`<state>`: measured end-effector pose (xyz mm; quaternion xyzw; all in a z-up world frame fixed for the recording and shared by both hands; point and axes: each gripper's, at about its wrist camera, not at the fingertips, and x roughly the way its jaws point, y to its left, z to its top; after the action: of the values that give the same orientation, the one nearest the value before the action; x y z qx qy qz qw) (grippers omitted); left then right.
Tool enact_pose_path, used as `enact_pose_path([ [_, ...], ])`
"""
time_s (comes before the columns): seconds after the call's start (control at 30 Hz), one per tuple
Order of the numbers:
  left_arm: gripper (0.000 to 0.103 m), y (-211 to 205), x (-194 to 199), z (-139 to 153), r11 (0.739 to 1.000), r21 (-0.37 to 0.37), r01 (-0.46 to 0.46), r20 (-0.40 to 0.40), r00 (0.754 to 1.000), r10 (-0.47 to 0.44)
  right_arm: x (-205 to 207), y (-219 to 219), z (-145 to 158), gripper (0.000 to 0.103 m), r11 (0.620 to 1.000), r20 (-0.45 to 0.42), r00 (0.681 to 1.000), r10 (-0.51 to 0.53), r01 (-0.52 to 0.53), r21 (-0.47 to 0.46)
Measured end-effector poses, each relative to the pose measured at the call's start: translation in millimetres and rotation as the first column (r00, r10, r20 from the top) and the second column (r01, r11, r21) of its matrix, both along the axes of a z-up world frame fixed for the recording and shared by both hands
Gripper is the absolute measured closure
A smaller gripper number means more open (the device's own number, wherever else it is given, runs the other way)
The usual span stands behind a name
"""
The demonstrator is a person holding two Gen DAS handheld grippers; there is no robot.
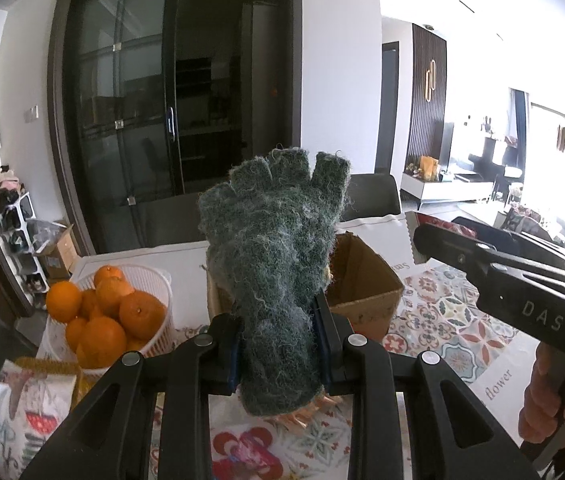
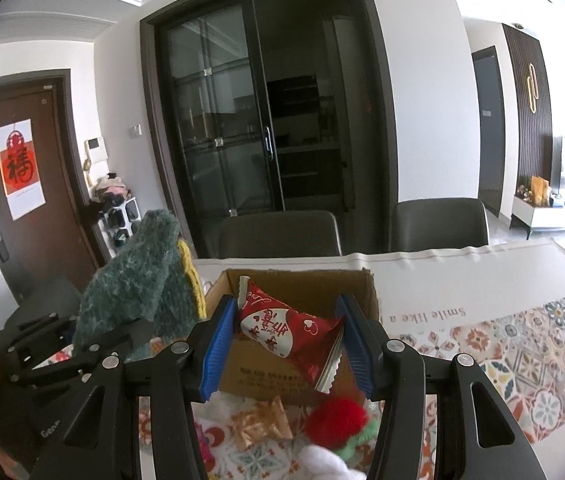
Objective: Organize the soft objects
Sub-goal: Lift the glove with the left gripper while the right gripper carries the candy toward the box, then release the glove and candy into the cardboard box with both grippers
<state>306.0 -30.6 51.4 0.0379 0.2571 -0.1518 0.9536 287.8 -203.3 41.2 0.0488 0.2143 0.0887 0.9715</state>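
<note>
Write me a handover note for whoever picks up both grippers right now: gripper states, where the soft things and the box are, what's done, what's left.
Left gripper: shut on the green knit glove, held up above the table.
Right gripper: shut on the red snack packet, held in front of the cardboard box.
Cardboard box: open, on the patterned tablecloth; nothing visible inside from these views.
Still on the cloth near the box: a red pompom, a gold wrapper, something white at the bottom edge.
Done: both items lifted.
Left: place the glove and packet, likely into the box, then collect the remaining pieces.
</note>
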Motion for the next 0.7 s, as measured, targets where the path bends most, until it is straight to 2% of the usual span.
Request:
enact_pose_path([
  [0.17, 0.074, -4, 18, 2, 1.000, 0.002, 0.015, -0.029, 0.999, -0.015, 26, -2, 9, 0.050, 1.000, -0.022, 1.000, 0.008, -0.008, -0.013],
  [0.37, 0.074, -13, 49, 3, 0.998, 0.051, 0.035, -0.064, 0.997, -0.032, 64, -3, 10, 0.050, 0.999, -0.090, 0.996, 0.024, -0.027, -0.030],
  [0.7, 0.074, -31, 102, -13, 0.993, 0.081, 0.083, -0.220, 0.973, -0.063, 133, -6, -7, 0.050, 0.998, -0.265, 0.963, 0.055, -0.063, -0.023],
])
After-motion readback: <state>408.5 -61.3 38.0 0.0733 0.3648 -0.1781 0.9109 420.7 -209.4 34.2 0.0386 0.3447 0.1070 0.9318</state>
